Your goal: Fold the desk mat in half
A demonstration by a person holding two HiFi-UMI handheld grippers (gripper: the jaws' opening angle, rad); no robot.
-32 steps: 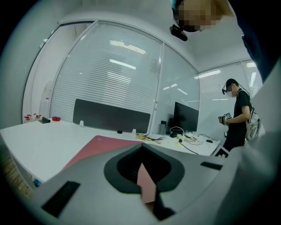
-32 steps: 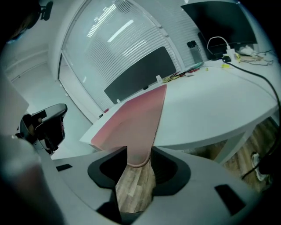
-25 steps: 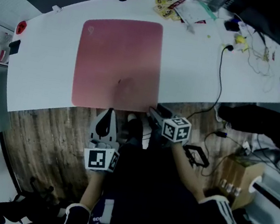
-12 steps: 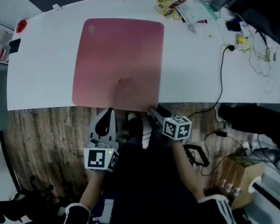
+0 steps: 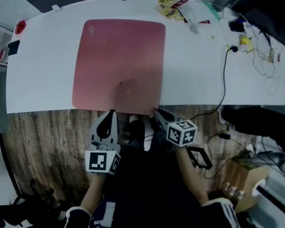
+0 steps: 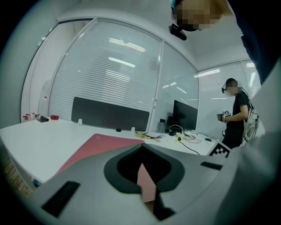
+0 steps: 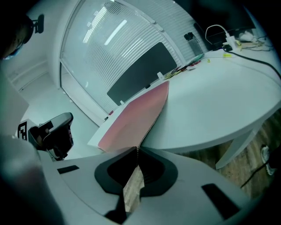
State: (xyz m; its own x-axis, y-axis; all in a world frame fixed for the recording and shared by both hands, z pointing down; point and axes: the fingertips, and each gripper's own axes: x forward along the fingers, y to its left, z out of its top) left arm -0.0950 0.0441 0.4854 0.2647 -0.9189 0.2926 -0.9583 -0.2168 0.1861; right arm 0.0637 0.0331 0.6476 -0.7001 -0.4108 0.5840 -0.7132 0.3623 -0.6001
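A pink desk mat (image 5: 121,64) lies flat on the white table (image 5: 202,77). My left gripper (image 5: 111,114) is at the mat's near edge, left of its middle. In the left gripper view the mat (image 6: 94,147) runs into the left gripper (image 6: 141,148), whose jaws meet with a pink strip between them. My right gripper (image 5: 156,113) is at the mat's near right corner and its jaws are closing. In the right gripper view the mat (image 7: 136,116) has its stitched edge running straight into the right gripper (image 7: 137,149), whose tips meet on it.
A black cable (image 5: 224,81) crosses the table right of the mat. Papers and small items (image 5: 201,13) crowd the far right. A cardboard box (image 5: 241,183) stands on the wooden floor at my right. A person (image 6: 237,116) stands beyond the table.
The right gripper's marker cube has shifted slightly right and toward me. The left gripper has stayed at the mat's near edge.
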